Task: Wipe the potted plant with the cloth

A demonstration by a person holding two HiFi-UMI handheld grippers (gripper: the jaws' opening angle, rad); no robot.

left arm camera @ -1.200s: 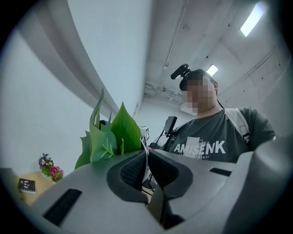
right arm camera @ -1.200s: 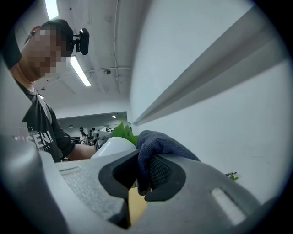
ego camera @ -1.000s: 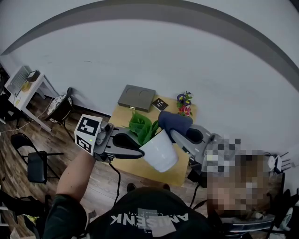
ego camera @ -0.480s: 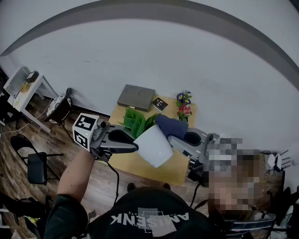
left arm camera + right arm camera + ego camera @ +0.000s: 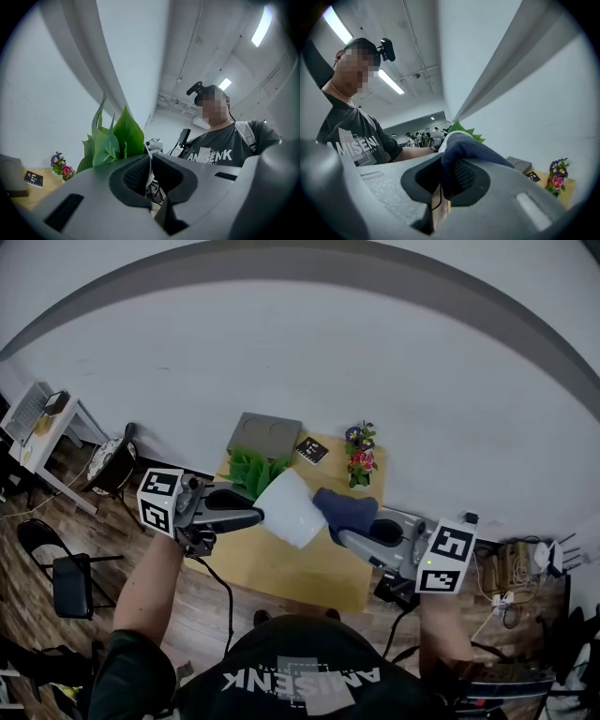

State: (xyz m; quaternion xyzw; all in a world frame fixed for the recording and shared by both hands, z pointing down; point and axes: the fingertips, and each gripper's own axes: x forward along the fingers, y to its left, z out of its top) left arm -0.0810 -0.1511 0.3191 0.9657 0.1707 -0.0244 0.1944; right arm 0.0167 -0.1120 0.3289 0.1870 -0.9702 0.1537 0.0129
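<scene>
At the far left of the head view stand one small white table (image 5: 36,420) and, lower down, one dark chair (image 5: 58,570) on the wooden floor (image 5: 103,521).

Next comes your left gripper (image 5: 257,516), one of the two that you hold. Its fingers are closed on the thin white rim of the potted plant (image 5: 292,510). In the left gripper view this rim shows as a narrow white edge pinched between the two pads (image 5: 133,176), with the green leaves (image 5: 112,140) rising just behind them.

There is only one potted plant. It is in the middle of the frame, lifted above the worktop (image 5: 309,570) and tilted, so the leaves point to the upper left and the pot's base to the lower right.

Behind it on the worktop lie one flat grey tray (image 5: 264,435), one small black card (image 5: 312,450) and one small bunch of flowers (image 5: 358,452), in this order from left to right.

Just right of the pot is the one dark blue cloth (image 5: 347,510), and it seems to lie against the pot's side. Your right gripper (image 5: 341,529) holds this cloth: its fingers are closed on it, and the cloth is bunched over their tips.
</scene>
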